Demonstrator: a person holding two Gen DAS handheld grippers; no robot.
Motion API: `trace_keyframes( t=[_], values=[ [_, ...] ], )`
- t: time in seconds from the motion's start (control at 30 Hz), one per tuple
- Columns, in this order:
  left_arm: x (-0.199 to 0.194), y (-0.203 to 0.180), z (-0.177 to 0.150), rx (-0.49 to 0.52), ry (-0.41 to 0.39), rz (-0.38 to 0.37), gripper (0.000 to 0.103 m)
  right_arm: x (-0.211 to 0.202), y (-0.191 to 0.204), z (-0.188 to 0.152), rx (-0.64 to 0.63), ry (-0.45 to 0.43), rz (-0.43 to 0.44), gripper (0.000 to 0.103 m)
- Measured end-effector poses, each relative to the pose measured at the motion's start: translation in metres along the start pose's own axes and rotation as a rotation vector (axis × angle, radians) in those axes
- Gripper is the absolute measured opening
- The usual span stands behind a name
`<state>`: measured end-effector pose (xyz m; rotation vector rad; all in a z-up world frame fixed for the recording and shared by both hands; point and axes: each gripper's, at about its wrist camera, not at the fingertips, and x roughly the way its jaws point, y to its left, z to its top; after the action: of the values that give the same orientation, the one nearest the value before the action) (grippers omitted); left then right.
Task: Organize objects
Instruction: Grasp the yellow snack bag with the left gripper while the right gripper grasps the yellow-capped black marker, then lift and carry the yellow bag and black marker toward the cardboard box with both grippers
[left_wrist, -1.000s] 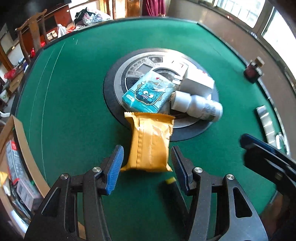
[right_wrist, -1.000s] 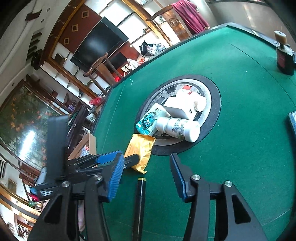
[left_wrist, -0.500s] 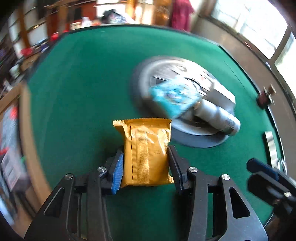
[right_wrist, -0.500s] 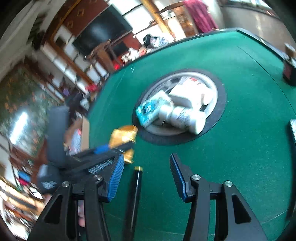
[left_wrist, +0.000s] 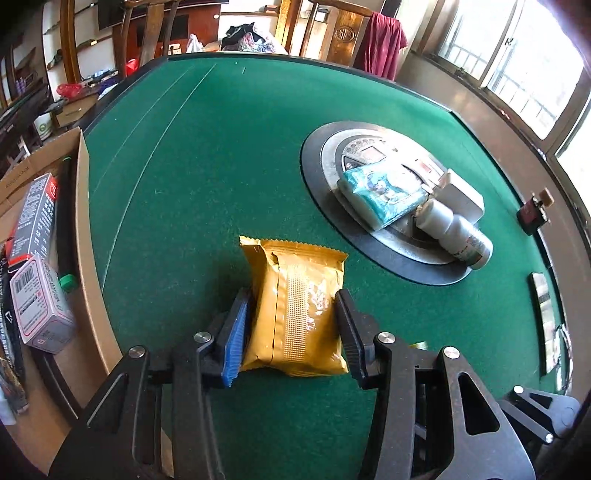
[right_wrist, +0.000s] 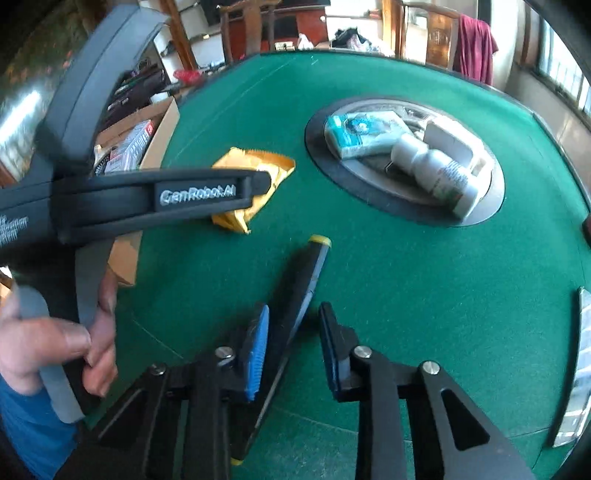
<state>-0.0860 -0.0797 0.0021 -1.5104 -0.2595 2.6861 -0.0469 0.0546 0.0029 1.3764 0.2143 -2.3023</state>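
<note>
The left gripper (left_wrist: 291, 325) is clamped on a crinkled golden-yellow foil snack packet (left_wrist: 295, 306), its blue and black pads pressing both long sides; the packet sits on the green felt table (left_wrist: 207, 155), just in front of the round black-rimmed silver hub (left_wrist: 325, 206) set into the tabletop. In the right wrist view the same gripper's black finger (right_wrist: 207, 192), lettered in silver, crosses over the packet and hides most of it, and a person's hand (right_wrist: 55, 350) grips the grey handle behind it.

The right gripper (right_wrist: 291, 350) hangs low over a long black marker pen with a yellow cap (right_wrist: 306, 273) lying on the felt. Its jaws are closing around the pen's barrel; the blue pad lies close beside the barrel, while a gap shows on the black pad's side, so the pen is between them but not yet pinched.

On the hub lie a teal-and-white tissue pack (left_wrist: 380, 192), a white plastic bottle on its side (left_wrist: 454, 232) and a white box (left_wrist: 461, 192), crowded and touching one another. A small dark red bottle (left_wrist: 533, 214) stands near the far right edge of the table, well apart from the rest. Past the table's left edge an open cardboard box (left_wrist: 83, 206) holds a grey printed carton (left_wrist: 40, 302), a red-and-grey carton (left_wrist: 33, 214) and a black pen with a green cap (left_wrist: 64, 221).
</note>
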Motion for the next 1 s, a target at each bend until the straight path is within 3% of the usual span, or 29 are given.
trace_keyframes(
  t=[0.1, 0.17, 0.33, 0.6, 1.0],
  values=[
    [0.001, -0.004, -0.002, 0.027, -0.013, 0.029, 0.046, 0.000, 0.008, -0.005, -0.080, -0.028, -0.059, 0.013],
    [0.001, -0.005, -0.003, 0.038, -0.019, 0.038, 0.046, -0.001, 0.004, -0.006, -0.089, -0.040, -0.051, 0.013],
    [-0.002, -0.009, -0.007, 0.058, -0.037, 0.044, 0.043, -0.020, -0.027, 0.001, 0.037, -0.124, -0.032, 0.013],
    [-0.024, -0.024, -0.009, 0.115, -0.166, 0.093, 0.033, -0.032, -0.042, 0.006, 0.136, -0.179, -0.002, 0.013],
    [-0.012, -0.027, -0.010, 0.133, -0.119, 0.097, 0.033, -0.014, -0.042, 0.008, 0.142, -0.146, -0.009, 0.013]
  ],
)
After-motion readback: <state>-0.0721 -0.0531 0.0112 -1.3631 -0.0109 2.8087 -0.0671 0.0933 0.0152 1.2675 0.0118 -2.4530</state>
